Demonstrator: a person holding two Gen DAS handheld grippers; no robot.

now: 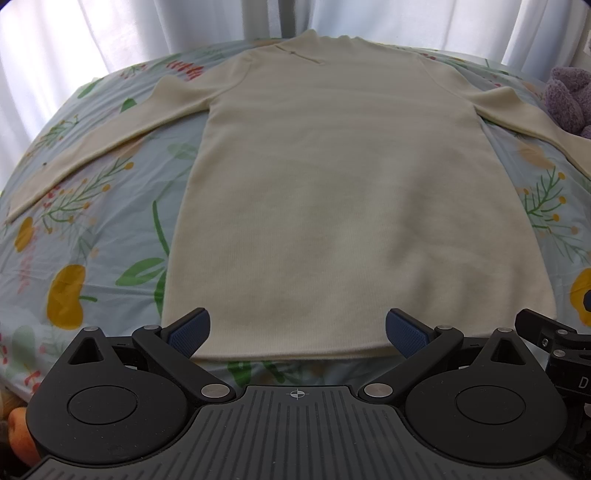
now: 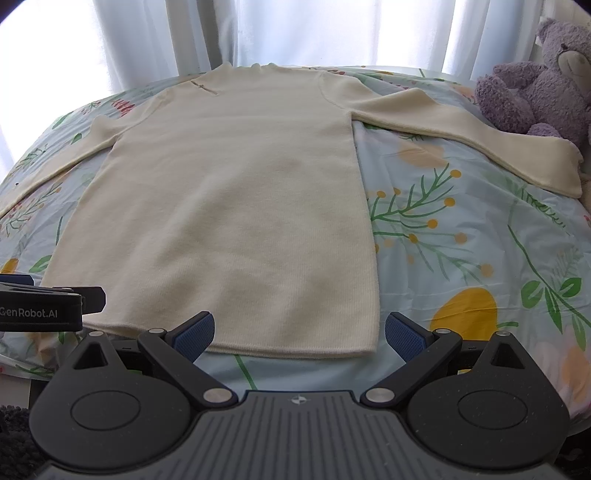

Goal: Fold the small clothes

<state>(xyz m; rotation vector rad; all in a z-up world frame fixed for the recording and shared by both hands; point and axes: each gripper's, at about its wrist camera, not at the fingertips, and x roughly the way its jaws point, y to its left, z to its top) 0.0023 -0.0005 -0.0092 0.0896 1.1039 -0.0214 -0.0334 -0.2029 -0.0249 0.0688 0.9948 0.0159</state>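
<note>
- Cream sweater is laid out flat on the worktop, which has a light blue floral cover. Collar points at the far edge, hem sits along the near edge.
- Both sleeves are spread out. One sleeve angles toward the left edge, the other sleeve runs out to the right edge, cuff ending right by a purple teddy bear.
- The bear sits at the far right corner, just touching or overlapping that cuff, can't quite tell which.
- Left tongs are spread wide, nothing between them, hovering over the hem near the middle of the near edge. Blue pads sit just above the fabric, not pinching it.
- Right tongs are also spread wide and not holding anything. They're over the sweater's right hem corner, one pad over the knit and the other over bare cover.
- The two sets are side by side; the left one shows as a black block at the left of the right wrist view.
- White curtains hang behind the far edge.
</note>
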